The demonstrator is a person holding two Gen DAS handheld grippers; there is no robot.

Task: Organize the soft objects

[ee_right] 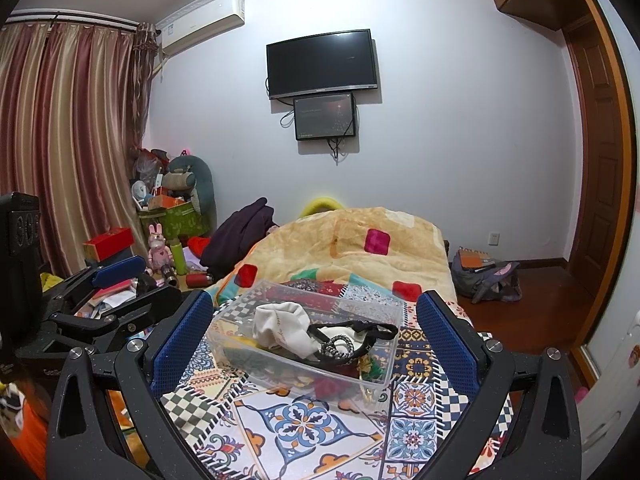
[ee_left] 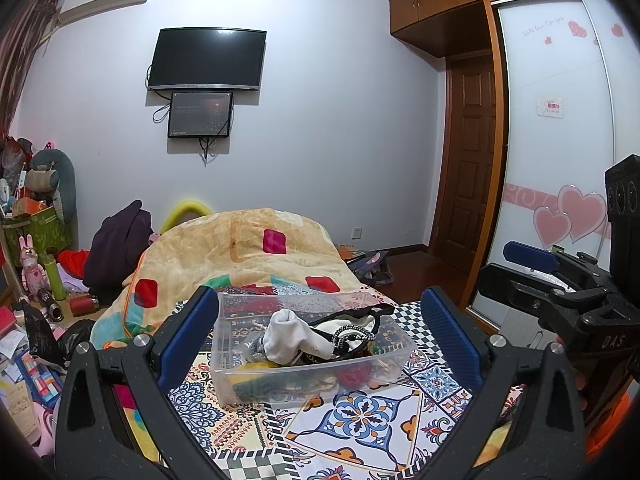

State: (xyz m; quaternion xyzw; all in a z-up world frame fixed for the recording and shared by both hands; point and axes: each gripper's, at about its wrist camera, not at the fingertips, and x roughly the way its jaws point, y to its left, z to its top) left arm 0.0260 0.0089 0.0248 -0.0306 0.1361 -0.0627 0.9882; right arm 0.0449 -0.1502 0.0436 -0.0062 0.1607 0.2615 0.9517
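A clear plastic bin (ee_left: 240,364) sits on a patterned cloth on the bed, also in the right wrist view (ee_right: 384,312). It holds a white sock (ee_left: 286,334) (ee_right: 280,326), a black headband (ee_left: 352,314) (ee_right: 352,326), a black-and-white hair tie (ee_right: 338,348) and other soft things of mixed colours. My left gripper (ee_left: 320,324) is open and empty, its jaws on either side of the bin, short of it. My right gripper (ee_right: 316,328) is open and empty in the same way; it also shows at the right of the left wrist view (ee_left: 532,260).
A folded orange blanket (ee_left: 256,248) lies behind the bin. Left of the bed the floor is cluttered: a dark garment (ee_left: 116,248), a plush toy (ee_left: 52,176), boxes and bottles. A bag (ee_right: 486,276) sits on the wooden floor to the right, by the wardrobe (ee_left: 560,120).
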